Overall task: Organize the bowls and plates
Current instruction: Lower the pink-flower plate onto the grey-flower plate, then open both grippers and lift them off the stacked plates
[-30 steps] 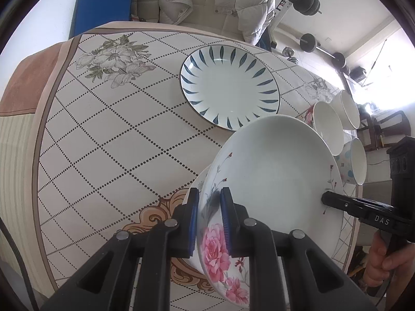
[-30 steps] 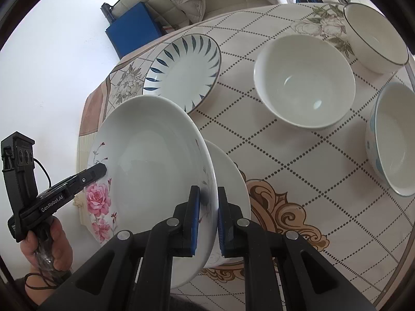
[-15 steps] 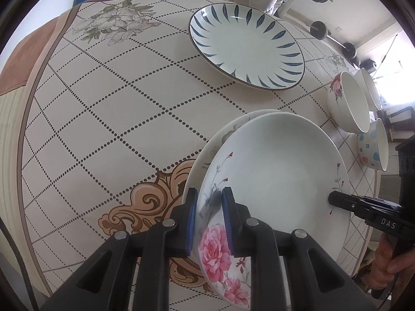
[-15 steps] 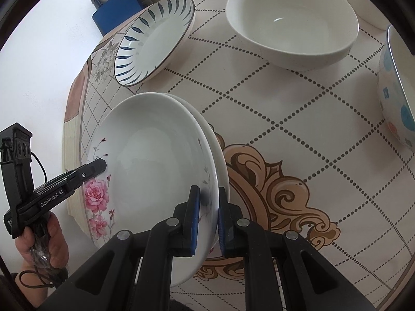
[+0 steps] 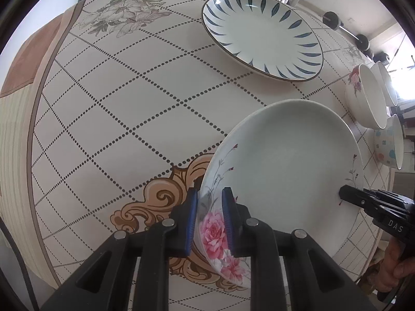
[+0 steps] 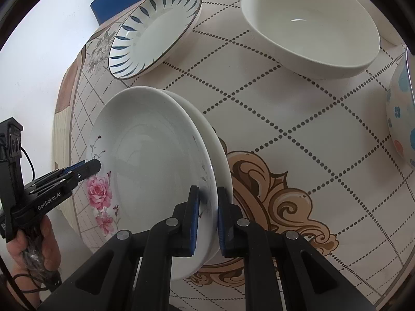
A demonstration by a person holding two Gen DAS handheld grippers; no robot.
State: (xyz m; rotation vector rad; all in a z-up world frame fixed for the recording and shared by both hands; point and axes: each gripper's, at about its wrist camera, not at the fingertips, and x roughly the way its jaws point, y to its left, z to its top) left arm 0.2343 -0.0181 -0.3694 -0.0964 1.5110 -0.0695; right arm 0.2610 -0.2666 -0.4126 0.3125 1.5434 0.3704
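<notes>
Colours on the table (image 5: 109, 119)
White plate (image 5: 285, 171) with pink roses; white plate (image 5: 262, 33) with navy leaf strokes; cream cloth, dotted diamond grid.

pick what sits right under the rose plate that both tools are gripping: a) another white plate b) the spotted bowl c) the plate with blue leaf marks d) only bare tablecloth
a: in the right wrist view a second white plate peeks out from beneath the rose plate, while the blue leaf plate and the spotted bowl stand apart on the tablecloth.
</notes>
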